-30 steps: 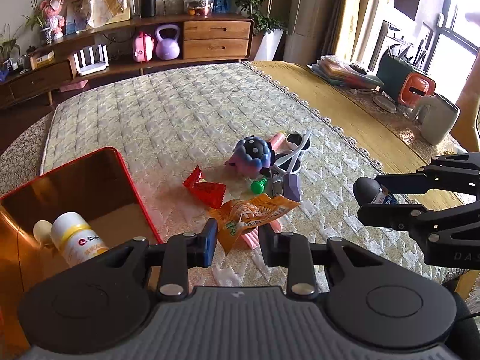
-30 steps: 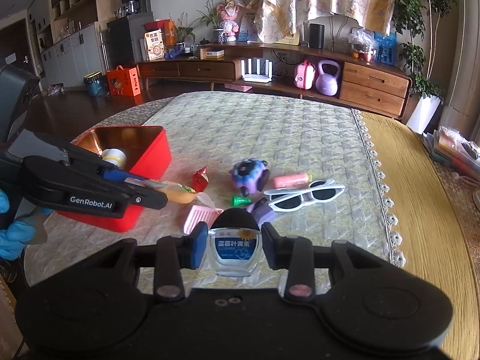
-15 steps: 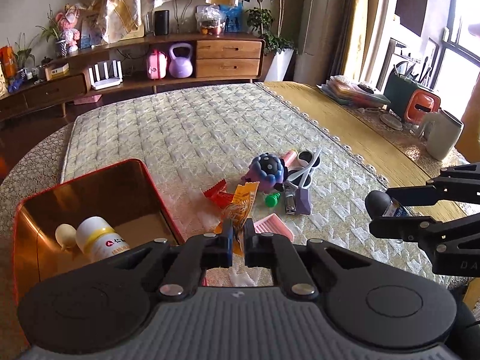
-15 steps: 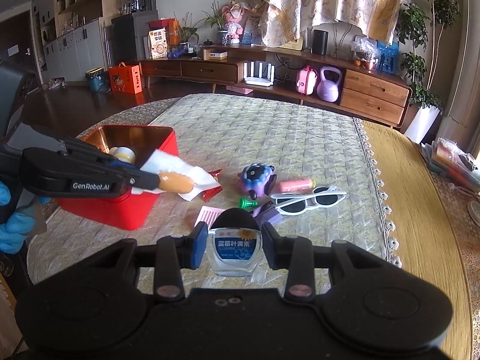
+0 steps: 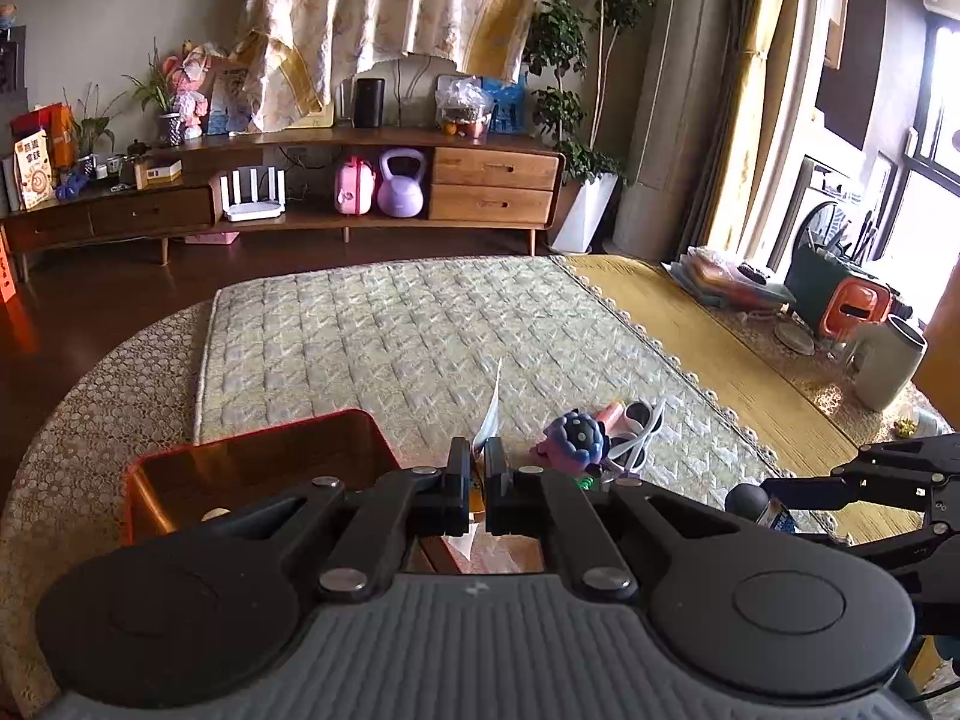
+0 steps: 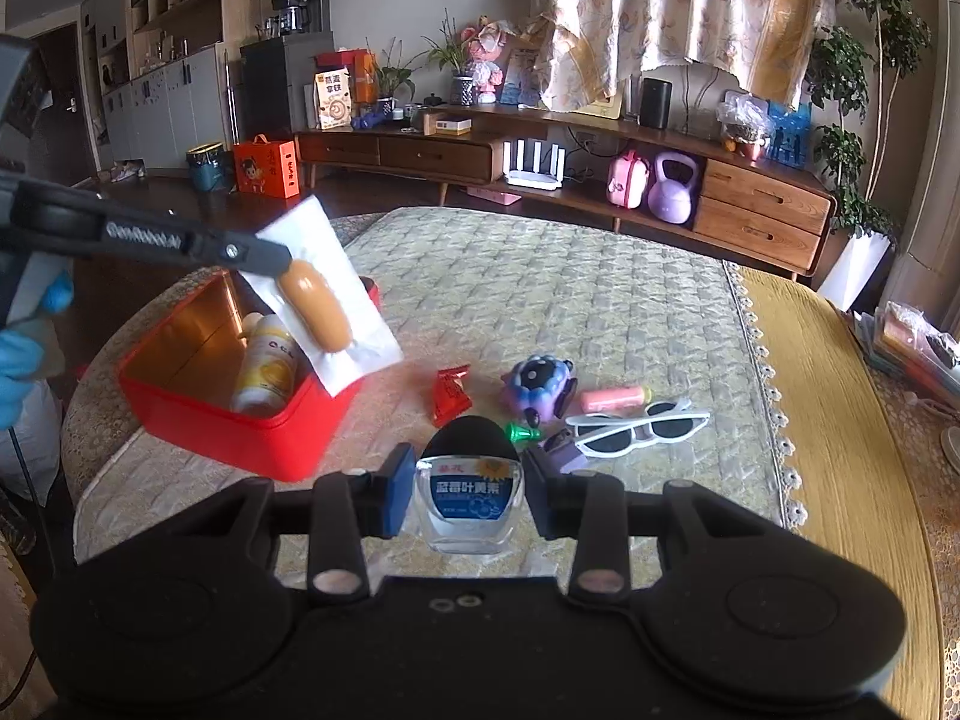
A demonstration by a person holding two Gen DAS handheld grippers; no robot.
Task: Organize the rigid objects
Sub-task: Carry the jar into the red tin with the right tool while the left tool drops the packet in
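Over the red box [image 6: 240, 414], a sausage packet [image 6: 324, 300] hangs pinched in the left gripper [image 5: 477, 480], fingers clamped tight on its edge. The right gripper [image 6: 465, 492] has its fingers squeezing a small glass bottle [image 6: 465, 501] just above the table [image 6: 840, 420], with sunglasses [image 6: 636, 429] and a purple toy [image 6: 537, 384] lying beyond.

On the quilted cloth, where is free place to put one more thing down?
The far half of the cloth, beyond the red box and the toy, is bare. So is the yellow strip right of the sunglasses. Between box and sunglasses it is crowded.
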